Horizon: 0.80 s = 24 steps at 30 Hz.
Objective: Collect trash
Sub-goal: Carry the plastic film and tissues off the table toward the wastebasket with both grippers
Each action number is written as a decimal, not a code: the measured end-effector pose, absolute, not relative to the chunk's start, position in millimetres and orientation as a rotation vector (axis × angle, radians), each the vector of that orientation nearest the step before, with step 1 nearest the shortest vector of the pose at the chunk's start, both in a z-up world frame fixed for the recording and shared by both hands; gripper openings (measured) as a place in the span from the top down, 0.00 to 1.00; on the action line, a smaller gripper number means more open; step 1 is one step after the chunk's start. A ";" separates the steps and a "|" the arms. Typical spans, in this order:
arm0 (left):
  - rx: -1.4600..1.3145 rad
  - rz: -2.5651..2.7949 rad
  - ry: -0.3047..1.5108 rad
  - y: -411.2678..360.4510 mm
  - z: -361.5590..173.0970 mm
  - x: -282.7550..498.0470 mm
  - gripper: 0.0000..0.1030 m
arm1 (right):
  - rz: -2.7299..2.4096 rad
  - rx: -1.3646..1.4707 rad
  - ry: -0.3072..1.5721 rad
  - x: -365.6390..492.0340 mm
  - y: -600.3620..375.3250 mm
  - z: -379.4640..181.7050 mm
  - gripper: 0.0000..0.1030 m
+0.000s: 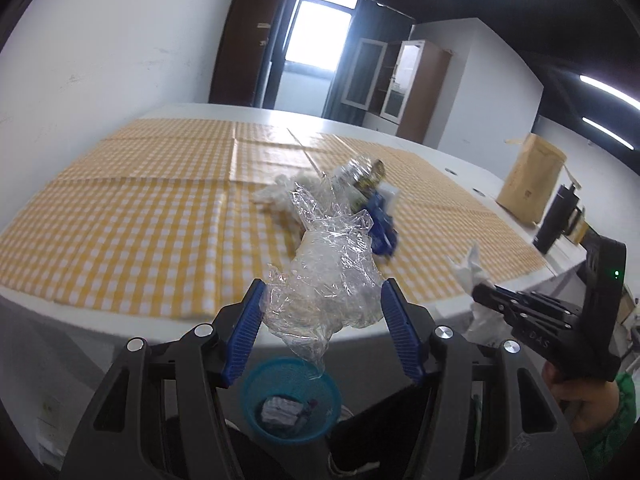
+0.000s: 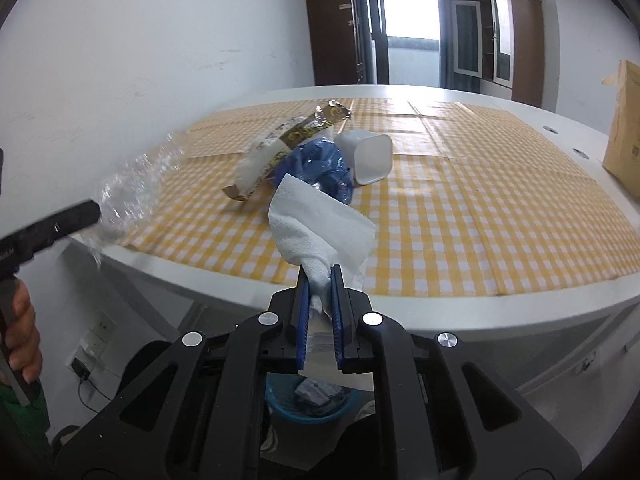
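Note:
My left gripper [image 1: 325, 300] is shut on a crumpled wad of clear plastic wrap [image 1: 328, 264], held just off the near edge of the table. Seen from the right wrist, that left gripper [image 2: 94, 212] comes in from the left with the plastic wrap [image 2: 128, 188] at its tip. My right gripper [image 2: 320, 280] is shut on a white paper tissue [image 2: 320, 220], which fans out above its pads. A blue bin [image 1: 292, 396] with some trash in it stands on the floor below both grippers. On the table lie a blue plastic bag [image 2: 320, 168], a white cup [image 2: 370, 156] on its side and a gold-printed wrapper [image 2: 288, 140].
A yellow checked cloth [image 2: 460, 208] covers the white table [image 2: 520, 308]. At its right side stand a brown paper bag [image 1: 528, 184] and a black bottle [image 1: 556, 216]. A wall socket with a plug [image 2: 96, 340] is low on the left wall. A hand [image 2: 24, 328] grips the left gripper's handle.

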<state>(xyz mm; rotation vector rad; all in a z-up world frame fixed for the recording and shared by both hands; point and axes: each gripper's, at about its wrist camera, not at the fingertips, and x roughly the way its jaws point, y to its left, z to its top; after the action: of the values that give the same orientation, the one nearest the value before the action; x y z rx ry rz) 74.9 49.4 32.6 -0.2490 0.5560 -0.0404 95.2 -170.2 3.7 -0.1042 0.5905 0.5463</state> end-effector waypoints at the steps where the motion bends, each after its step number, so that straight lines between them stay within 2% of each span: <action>1: -0.245 -0.056 0.556 45.9 31.1 69.3 0.43 | 0.552 -0.109 0.587 89.7 -169.7 3.3 0.91; 10: -0.249 -0.152 0.561 30.0 13.1 21.5 0.43 | 0.599 -0.160 0.580 43.9 -169.0 -10.7 0.91; 24: -0.264 -0.195 0.759 20.9 -67.0 17.4 0.43 | 0.625 -0.211 0.691 24.3 -169.5 -71.8 0.91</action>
<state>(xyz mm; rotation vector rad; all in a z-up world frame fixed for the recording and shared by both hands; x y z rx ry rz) 17.4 20.9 -67.0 -0.2640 0.7592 -0.1953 24.3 -169.5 -71.8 -0.2115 0.6913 0.6250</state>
